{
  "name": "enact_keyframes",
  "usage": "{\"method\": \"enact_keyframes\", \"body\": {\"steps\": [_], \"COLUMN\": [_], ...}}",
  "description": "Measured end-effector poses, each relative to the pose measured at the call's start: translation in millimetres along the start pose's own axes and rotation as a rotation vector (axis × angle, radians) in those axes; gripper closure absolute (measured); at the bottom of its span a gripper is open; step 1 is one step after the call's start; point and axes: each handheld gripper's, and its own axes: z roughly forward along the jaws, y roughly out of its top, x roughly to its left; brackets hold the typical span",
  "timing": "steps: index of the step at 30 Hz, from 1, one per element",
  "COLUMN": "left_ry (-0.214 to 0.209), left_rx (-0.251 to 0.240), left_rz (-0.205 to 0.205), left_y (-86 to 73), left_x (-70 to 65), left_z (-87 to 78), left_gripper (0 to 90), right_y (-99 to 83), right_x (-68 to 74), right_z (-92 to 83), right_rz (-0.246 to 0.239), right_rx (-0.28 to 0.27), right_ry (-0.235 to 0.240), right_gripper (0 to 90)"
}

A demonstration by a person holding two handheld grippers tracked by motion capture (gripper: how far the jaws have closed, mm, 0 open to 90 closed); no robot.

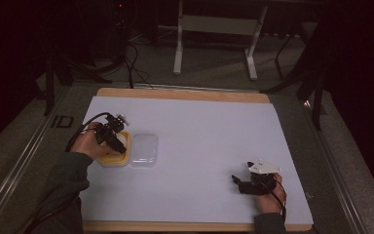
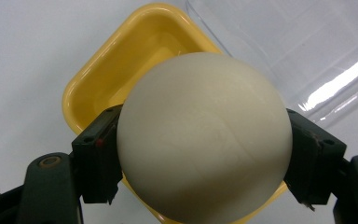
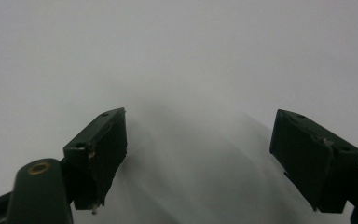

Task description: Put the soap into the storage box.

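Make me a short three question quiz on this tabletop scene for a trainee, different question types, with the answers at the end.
1. True or false: the left gripper holds a white ball between its jaws.
2. Multiple choice: what lies right beside the yellow tub? A) a clear plastic lid B) a red mug C) a metal spoon
3. Fill in: the right gripper has its jaws ____ over the bare white table cover.

Key: 1 true. 2 A. 3 open, with nothing between them.
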Motion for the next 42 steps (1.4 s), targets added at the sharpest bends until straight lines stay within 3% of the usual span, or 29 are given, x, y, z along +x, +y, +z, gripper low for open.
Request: {"method": "enact_keyframes", "body": {"steps": [11,17,34,42], "left_ry": [0.024,0.052,0.015,-0.013], "left_rx": [0.007,0.019,0.051,0.049], "left_rz": [0.003,0.042,0.079,0.117], "left_y": [4.2,4.8,1.1,2.3], "left_x": [5.8,6.2,10.0,11.3], "left_z": [4.0,6.4,18.1,21.0], "left_gripper": [24.9,24.9,24.9,24.9], "right_y": [0.0,0.0,0.1,0.1], "right_x": [0.2,0.3,0.5,0.6], "right_z": [-0.1,-0.2,-0.1,-0.1], "right_rz": [0.0,0.0,-0.005,-0.006], "right_rx": [-0.001,-0.001,0.002,0.003], "right_ry": [-0.002,-0.002,-0.001,-0.001], "right_gripper": [18.5,18.5,18.5,18.5]}}
